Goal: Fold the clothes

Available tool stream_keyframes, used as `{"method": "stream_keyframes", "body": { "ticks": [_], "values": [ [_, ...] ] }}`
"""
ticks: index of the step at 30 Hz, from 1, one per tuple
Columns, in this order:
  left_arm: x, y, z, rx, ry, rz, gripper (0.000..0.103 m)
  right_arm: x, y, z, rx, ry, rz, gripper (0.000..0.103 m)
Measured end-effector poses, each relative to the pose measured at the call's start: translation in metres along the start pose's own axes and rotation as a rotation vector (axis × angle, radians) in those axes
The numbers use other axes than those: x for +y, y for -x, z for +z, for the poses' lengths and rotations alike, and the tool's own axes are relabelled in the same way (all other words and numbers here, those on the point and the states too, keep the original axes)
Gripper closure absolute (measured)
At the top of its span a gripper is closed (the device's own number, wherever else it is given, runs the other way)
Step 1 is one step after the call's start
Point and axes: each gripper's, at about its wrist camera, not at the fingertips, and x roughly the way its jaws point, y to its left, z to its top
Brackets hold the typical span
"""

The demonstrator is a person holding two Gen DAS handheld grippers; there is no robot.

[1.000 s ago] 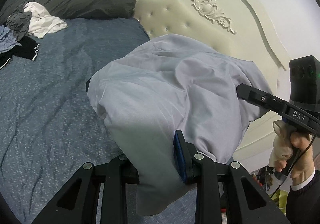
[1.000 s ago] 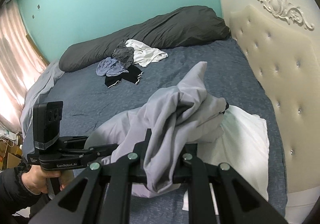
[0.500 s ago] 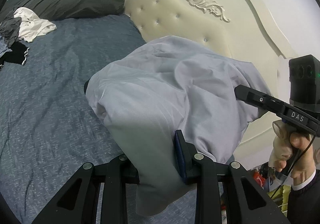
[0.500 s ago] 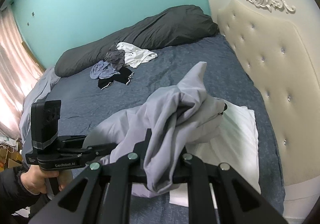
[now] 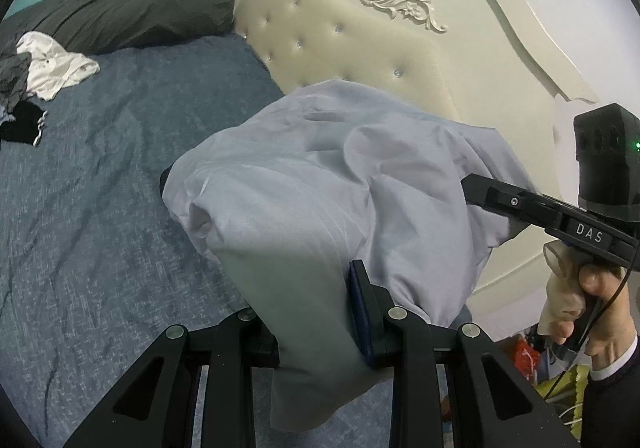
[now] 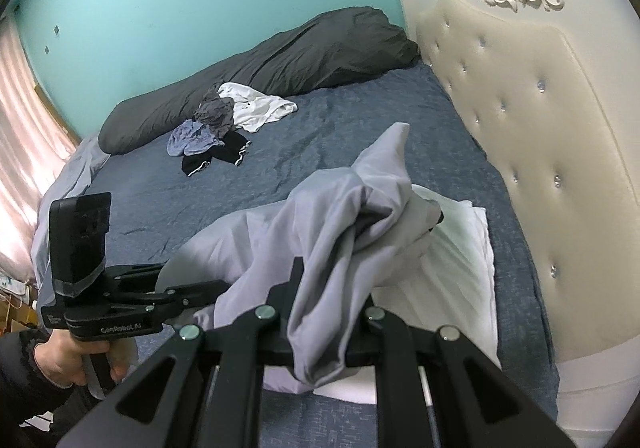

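The left gripper (image 5: pixel 316 324) is a matte black frame with flat linkage bars, round silver screw heads and a blue pad on one finger; seen from the other camera at 8 o'clock, it carries a black camera block and small grey lettering on its side. The right gripper (image 6: pixel 320 312) has the same black bars and silver screws, and in the left view at 3 o'clock it shows white letters "DAS", a green light and a thin black cable. The person wears a dark sleeve (image 5: pixel 612 412) with a white cuff at the right hand (image 5: pixel 596 308) and a dark sleeve at the left hand (image 6: pixel 68 360).
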Motion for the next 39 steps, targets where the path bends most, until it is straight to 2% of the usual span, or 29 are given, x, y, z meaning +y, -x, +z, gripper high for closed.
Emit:
{"method": "stream_keyframes", "body": {
  "ticks": [10, 23, 28, 39],
  "values": [
    [-0.024, -0.009, 0.015, -0.028, -0.032, 0.007, 0.074, -0.021, 0.012, 0.005, -0.048, -0.008, -0.013, 0.091],
    [-0.048, -0.035, 0.015, -0.038, -0.076, 0.013, 0.074, -0.051, 0.018, 0.001, -0.112, -0.044, -0.006, 0.094],
    [-0.039, -0.038, 0.013, -0.025, -0.045, 0.004, 0.074, -0.057, 0.011, -0.002, -0.084, -0.045, -0.007, 0.095],
    [-0.034, -0.037, 0.016, -0.033, -0.036, 0.011, 0.075, -0.061, 0.008, -0.008, -0.085, -0.07, 0.024, 0.095]
  ]
}}
